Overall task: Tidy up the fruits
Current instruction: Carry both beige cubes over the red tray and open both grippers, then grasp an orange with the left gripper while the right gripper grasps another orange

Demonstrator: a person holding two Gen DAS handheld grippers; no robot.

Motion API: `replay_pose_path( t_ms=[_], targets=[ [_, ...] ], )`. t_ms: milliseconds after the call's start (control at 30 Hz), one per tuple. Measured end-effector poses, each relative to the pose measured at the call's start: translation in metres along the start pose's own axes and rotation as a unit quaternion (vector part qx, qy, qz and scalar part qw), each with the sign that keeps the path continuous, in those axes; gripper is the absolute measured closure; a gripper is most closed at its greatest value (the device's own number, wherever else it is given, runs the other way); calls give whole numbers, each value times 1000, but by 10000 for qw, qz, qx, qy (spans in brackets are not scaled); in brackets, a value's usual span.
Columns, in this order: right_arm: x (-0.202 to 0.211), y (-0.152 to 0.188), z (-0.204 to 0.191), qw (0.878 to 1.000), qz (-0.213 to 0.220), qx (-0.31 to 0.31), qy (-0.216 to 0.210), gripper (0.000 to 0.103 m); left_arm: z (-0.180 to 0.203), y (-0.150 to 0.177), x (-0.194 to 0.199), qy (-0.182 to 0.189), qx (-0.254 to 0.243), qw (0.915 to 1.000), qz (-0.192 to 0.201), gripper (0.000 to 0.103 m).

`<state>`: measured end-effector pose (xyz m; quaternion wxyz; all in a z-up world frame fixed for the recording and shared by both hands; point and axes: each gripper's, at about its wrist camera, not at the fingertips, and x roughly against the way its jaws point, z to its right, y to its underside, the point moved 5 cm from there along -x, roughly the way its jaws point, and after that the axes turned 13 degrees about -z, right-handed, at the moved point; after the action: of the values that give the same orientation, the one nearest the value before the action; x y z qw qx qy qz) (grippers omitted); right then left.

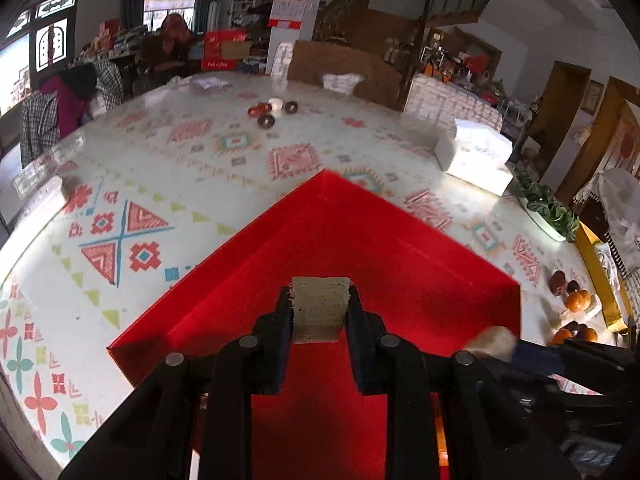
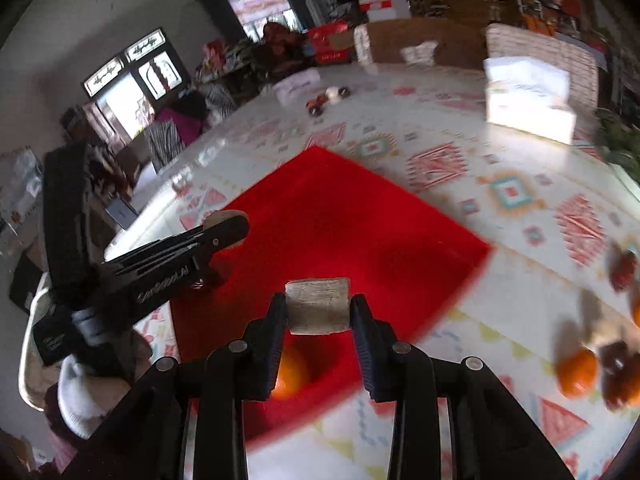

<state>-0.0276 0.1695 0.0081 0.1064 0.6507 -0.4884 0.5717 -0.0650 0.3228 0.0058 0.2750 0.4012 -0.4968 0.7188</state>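
A red tray (image 1: 280, 232) lies on the patterned table, also in the right wrist view (image 2: 360, 200). My left gripper (image 1: 320, 308) hovers over the tray, open and empty, a beige pad showing between its fingers. My right gripper (image 2: 318, 306) is open above the tray's near corner; an orange (image 2: 294, 376) lies in the tray just below it. More oranges and dark red fruits (image 1: 570, 296) sit on the table to the right, blurred in the right wrist view (image 2: 588, 364). The left gripper (image 2: 224, 228) shows from the side there.
A white tissue box (image 1: 476, 156) stands at the far right. Small round rings (image 1: 272, 110) lie at the table's far side. A potted green plant (image 1: 548, 208) sits at the right edge. A person sits beyond the table on the left.
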Motion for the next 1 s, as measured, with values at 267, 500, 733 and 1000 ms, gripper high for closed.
replay_pose_path(
  t_ms=[267,500,733,1000],
  targets=[
    [-41,-8,3,9995,-289,-43,138,66,-2,6,-7,127,99,9999,-39,70],
    [-20,-10,1,9999,-19,-36,136,63,9,11,20,246,78,9994,223,54],
    [66,18,44,9933,920,-410,562,42,36,45,25,154,-202,9994,225,44],
    [134,87,134,9784,1265,-1383,870,42,68,81,16,-584,-454,9973,44,43]
  ],
)
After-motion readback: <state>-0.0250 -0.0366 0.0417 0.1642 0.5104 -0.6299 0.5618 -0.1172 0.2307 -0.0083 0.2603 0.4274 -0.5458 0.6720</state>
